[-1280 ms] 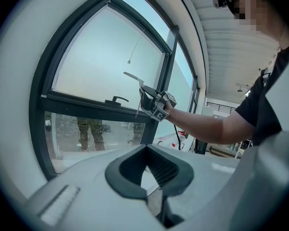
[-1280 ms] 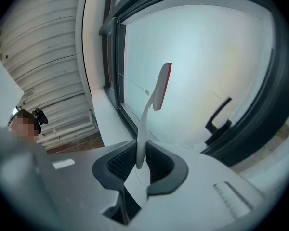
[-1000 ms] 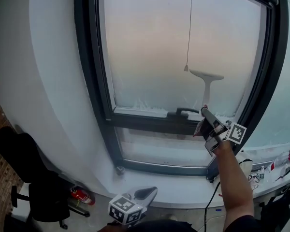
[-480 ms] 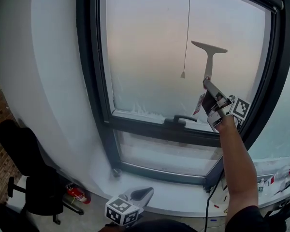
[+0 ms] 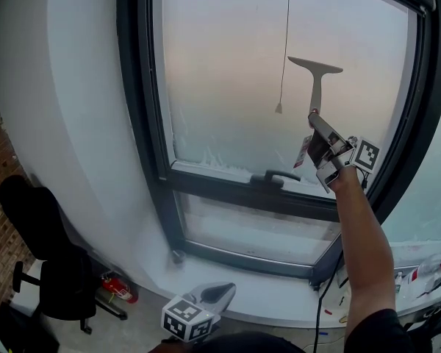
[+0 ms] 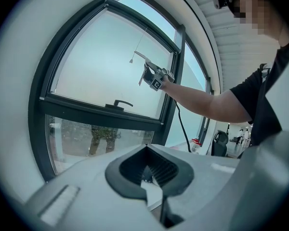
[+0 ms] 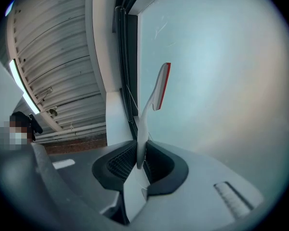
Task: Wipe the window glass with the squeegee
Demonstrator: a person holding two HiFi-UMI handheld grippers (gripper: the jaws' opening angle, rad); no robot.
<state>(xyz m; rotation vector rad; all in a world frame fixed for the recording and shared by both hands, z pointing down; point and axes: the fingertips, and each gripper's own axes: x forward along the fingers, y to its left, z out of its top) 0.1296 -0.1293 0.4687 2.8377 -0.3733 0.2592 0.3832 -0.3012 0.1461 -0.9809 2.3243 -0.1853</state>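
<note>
While the right gripper (image 7: 140,159) has its jaws clamped on the lower end of the squeegee (image 7: 159,86) handle, the white stem rises straight out from between the ribbed pads to the crossbar, whose red-edged blade lies against the window glass (image 5: 228,87). In the head view the squeegee stands above those jaws, high in the right part of the frosted upper pane, with its blade level. Just left of the jaws and the squeegee a thin pull cord (image 5: 285,43) hangs down the glass, its small end piece about level with the handle's lower end. Below the jaws, a dark window handle (image 5: 277,176) sits on the frame's crossbar, and under that is a clear lower pane (image 5: 250,230). A bare forearm (image 5: 360,241) runs from the right gripper down toward the camera.

Far below and to the left of the right jaws, the left gripper (image 5: 222,294) is held low near the person's body. Its jaws are drawn together with nothing between them, and they point up toward the window. Beyond them, to the left, an office chair (image 5: 51,271) stands on the floor, with a red fire extinguisher (image 5: 119,291) beside it under the white sill (image 5: 279,293).
</note>
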